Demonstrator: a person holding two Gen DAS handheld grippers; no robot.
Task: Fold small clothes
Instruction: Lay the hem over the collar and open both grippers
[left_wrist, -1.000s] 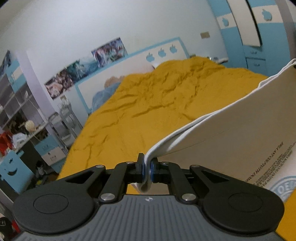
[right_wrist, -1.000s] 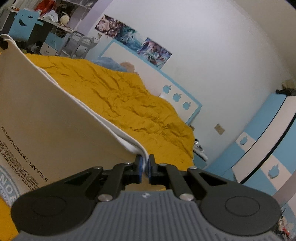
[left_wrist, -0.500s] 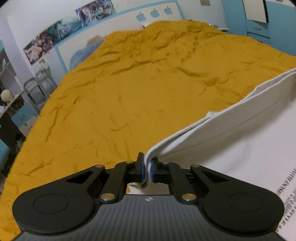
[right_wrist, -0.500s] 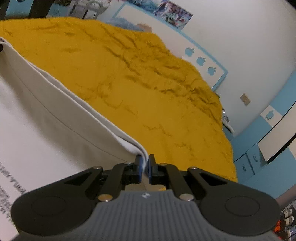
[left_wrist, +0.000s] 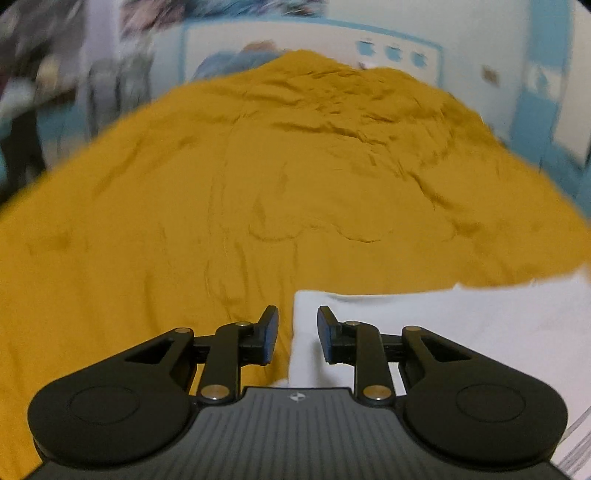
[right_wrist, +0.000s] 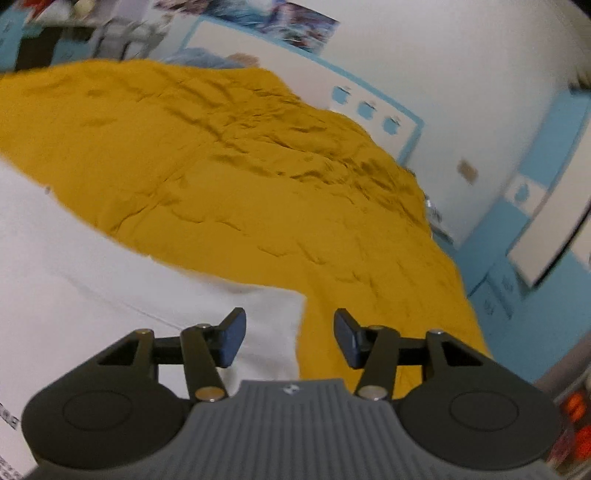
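A white garment lies flat on the mustard-yellow bedspread. Its near left corner sits just beyond my left gripper, whose jaws are opening; the cloth's edge shows in the gap, but neither pad presses on it. In the right wrist view the same white garment spreads to the left, its right corner under my right gripper. Those jaws are opening too, wide apart, with the corner lying loose below them. Printed text shows at the garment's lower edge.
The yellow bedspread runs far ahead to a white and blue headboard with apple shapes. A blue and white wardrobe stands right of the bed. Shelves and clutter stand at the far left, blurred.
Both grippers came down toward the bed with the garment pinched, then spread their jaws and let go. The garment, held up and slanted before, now lies flat on the bedspread.
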